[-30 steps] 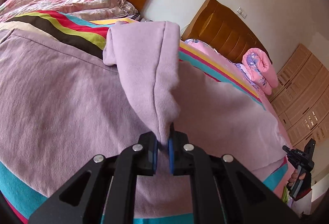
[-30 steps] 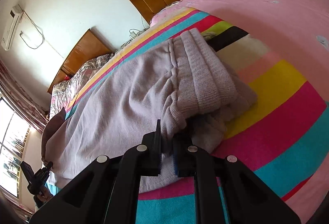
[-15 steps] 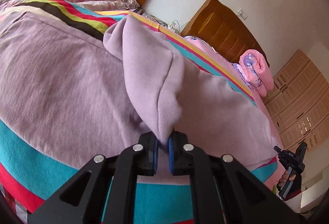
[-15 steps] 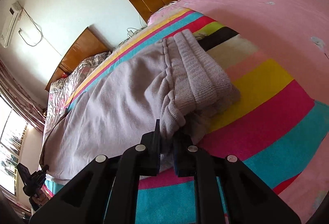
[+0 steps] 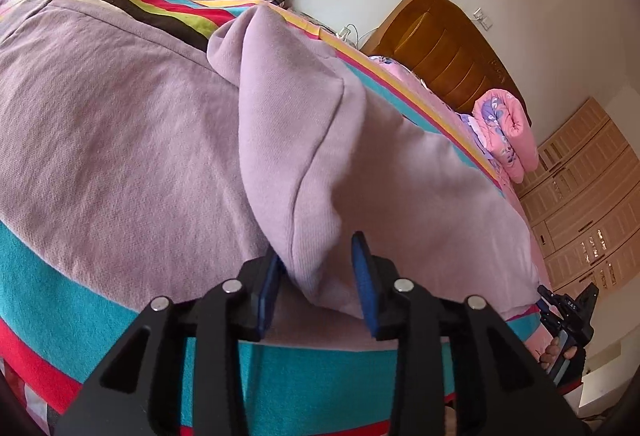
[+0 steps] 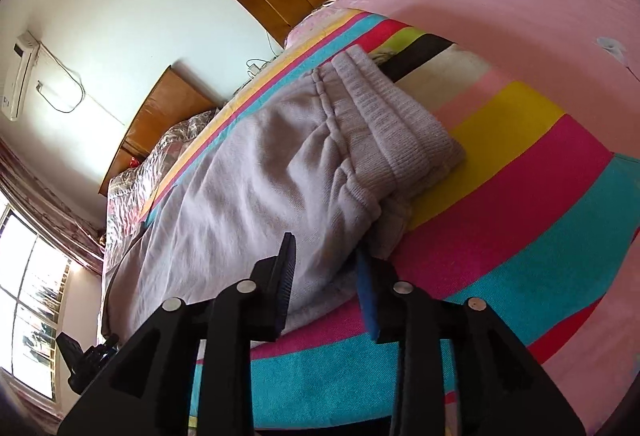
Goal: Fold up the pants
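Lilac sweatpants (image 5: 120,139) lie flat across a striped blanket on the bed. In the left wrist view, a pant leg cuff (image 5: 296,139) lies folded over the pants, its end between the fingers of my open left gripper (image 5: 318,278). In the right wrist view, the ribbed waistband (image 6: 392,123) lies doubled over the pants (image 6: 248,195), and my right gripper (image 6: 326,276) is open with the folded fabric edge between its fingers. Each gripper shows small in the other's view: the right one (image 5: 568,324) and the left one (image 6: 86,360).
The striped blanket (image 6: 500,203) covers a pink bed (image 6: 520,7). Wooden headboards (image 5: 448,51) stand against the wall. A rolled pink quilt (image 5: 508,131) lies near one headboard. Wooden wardrobes (image 5: 588,203) stand at the right, and a window (image 6: 28,300) is at the left.
Both grippers have opened and let go of the pants. The folded cuff and the waistband have come down to rest on the pants.
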{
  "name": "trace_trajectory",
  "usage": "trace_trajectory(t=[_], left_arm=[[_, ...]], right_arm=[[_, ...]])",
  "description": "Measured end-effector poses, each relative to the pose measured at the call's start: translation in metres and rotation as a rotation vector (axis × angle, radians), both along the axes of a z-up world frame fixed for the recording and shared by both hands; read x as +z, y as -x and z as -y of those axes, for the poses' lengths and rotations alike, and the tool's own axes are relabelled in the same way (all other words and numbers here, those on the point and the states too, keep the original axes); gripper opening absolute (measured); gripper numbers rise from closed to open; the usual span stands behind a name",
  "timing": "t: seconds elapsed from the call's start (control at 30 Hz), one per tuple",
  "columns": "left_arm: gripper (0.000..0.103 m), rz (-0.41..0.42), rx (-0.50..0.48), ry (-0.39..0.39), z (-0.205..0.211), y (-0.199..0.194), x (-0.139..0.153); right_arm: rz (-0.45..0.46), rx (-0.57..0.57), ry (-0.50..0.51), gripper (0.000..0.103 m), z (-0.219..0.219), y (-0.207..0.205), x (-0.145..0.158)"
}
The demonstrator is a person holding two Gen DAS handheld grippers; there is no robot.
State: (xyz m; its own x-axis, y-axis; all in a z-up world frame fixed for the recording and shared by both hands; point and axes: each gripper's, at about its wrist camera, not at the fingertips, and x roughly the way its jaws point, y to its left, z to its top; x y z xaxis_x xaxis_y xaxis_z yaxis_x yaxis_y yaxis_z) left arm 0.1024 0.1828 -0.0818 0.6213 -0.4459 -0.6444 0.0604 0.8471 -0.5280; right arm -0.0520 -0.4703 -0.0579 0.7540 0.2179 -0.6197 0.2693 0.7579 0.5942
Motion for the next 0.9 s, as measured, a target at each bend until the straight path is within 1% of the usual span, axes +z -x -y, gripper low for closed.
trace_trajectory(t=[0.03, 0.2, 0.3, 0.47, 0.5, 0.53, 0.57, 0.63, 0.67, 0.7, 0.8, 0.87, 0.9], left_arm=[[0.046, 0.001, -0.002, 0.004, 0.003, 0.000, 0.001], [0.047, -0.017, -0.013, -0.002, 0.016, -0.005, 0.000], [0.047, -0.017, -0.009, 0.002, 0.015, -0.006, -0.001], [0.044, -0.015, -0.004, 0.002, 0.015, -0.001, -0.002], [0.039, -0.014, -0.002, -0.005, 0.016, 0.000, -0.001], [0.030, -0.013, 0.002, -0.013, 0.016, 0.000, -0.001], [0.025, -0.012, 0.002, -0.018, 0.016, 0.001, -0.001], [0.011, -0.008, 0.000, -0.021, 0.016, 0.002, -0.002], [0.008, -0.002, 0.002, -0.028, 0.016, 0.003, -0.002], [0.007, 0.010, 0.004, -0.032, 0.016, 0.005, 0.000], [0.006, 0.063, 0.006, -0.026, 0.014, 0.016, 0.021], [0.006, 0.084, -0.010, -0.045, 0.012, 0.021, 0.035], [0.006, 0.082, -0.021, -0.061, 0.012, 0.023, 0.038]], right_arm=[[0.002, 0.018, -0.016, 0.037, -0.007, 0.002, -0.001], [0.030, 0.146, -0.093, 0.037, -0.049, 0.004, -0.004], [0.035, 0.242, -0.104, 0.037, -0.081, -0.008, -0.006], [0.011, 0.337, -0.121, 0.037, -0.128, -0.033, -0.012], [0.012, 0.354, -0.114, 0.037, -0.137, -0.034, -0.012], [0.013, 0.369, -0.105, 0.038, -0.145, -0.035, -0.011], [0.013, 0.374, -0.090, 0.038, -0.151, -0.036, -0.010], [0.013, 0.374, -0.061, 0.034, -0.156, -0.037, -0.008], [0.008, 0.374, -0.047, 0.022, -0.157, -0.040, -0.008], [0.008, 0.365, -0.039, 0.016, -0.157, -0.039, -0.006], [0.048, 0.361, -0.050, 0.013, -0.153, -0.031, 0.015], [0.071, 0.366, -0.041, 0.013, -0.149, -0.025, 0.029], [0.068, 0.374, -0.039, 0.013, -0.146, -0.023, 0.031]])
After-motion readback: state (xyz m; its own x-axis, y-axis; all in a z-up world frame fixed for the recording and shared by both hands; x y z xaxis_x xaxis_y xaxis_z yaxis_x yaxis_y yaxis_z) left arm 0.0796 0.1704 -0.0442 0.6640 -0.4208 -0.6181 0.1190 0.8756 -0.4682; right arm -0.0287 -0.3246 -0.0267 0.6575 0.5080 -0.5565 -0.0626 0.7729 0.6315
